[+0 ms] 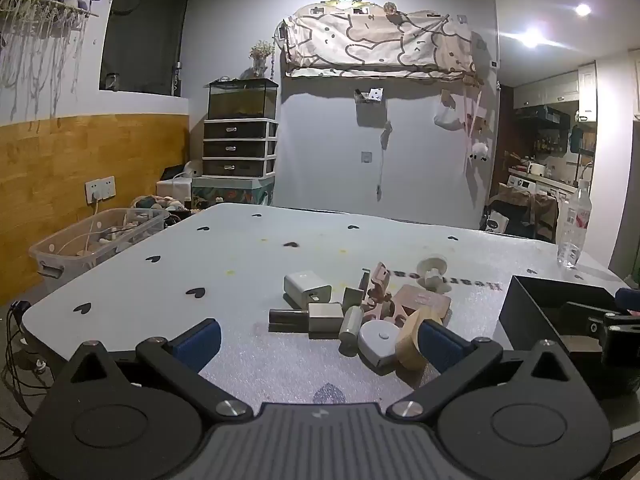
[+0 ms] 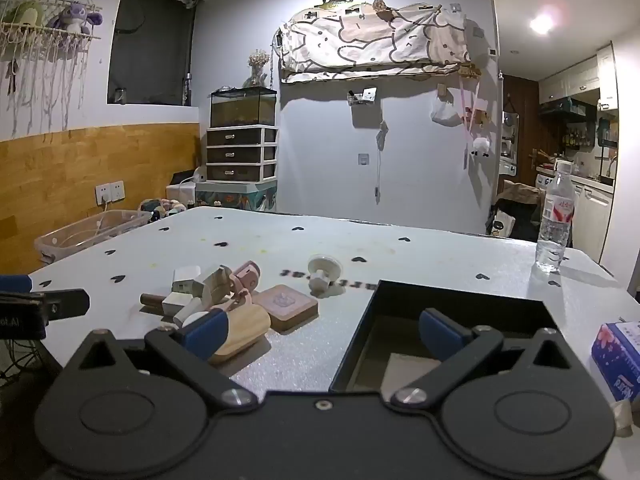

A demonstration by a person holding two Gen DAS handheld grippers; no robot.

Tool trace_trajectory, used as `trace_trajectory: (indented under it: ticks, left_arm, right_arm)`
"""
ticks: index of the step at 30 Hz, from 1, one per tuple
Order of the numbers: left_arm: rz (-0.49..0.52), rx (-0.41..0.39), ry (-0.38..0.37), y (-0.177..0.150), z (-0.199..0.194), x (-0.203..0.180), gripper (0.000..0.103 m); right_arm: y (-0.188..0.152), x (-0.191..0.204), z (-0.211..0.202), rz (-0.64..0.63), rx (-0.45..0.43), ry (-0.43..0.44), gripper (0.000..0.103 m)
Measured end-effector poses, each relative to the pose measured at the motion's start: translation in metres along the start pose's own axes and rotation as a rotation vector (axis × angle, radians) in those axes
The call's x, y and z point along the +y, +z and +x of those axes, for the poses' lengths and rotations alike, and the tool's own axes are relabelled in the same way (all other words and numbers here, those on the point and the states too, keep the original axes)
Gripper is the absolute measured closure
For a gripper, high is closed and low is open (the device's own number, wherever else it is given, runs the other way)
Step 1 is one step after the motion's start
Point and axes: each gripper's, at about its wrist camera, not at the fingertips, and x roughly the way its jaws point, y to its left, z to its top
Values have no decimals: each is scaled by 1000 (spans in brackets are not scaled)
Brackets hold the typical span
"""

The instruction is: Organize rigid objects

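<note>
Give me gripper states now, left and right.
Left gripper: open, holding nothing, aimed at the pile of small objects.
Right gripper: open, empty, near the black box.

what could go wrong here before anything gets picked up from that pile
1. The pile is tightly heaped: the wooden piece, white round case and metal cylinder touch or overlap, so closing on one would likely shift its neighbours.
2. Both grippers are wide open, and the left gripper has one of its fingers beside the wooden piece; it may nudge it.
3. The water bottle stands near the table's far edge, so a wide swing toward the black box could tip it.
</note>
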Motion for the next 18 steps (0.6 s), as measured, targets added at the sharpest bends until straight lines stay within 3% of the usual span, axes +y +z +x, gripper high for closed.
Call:
trace_trajectory:
  ticks: [18]
  left_arm:
    - [-3, 5, -1, 0, 0, 0, 0]
  right_arm:
    - [-1, -2, 1, 4, 4, -7, 0]
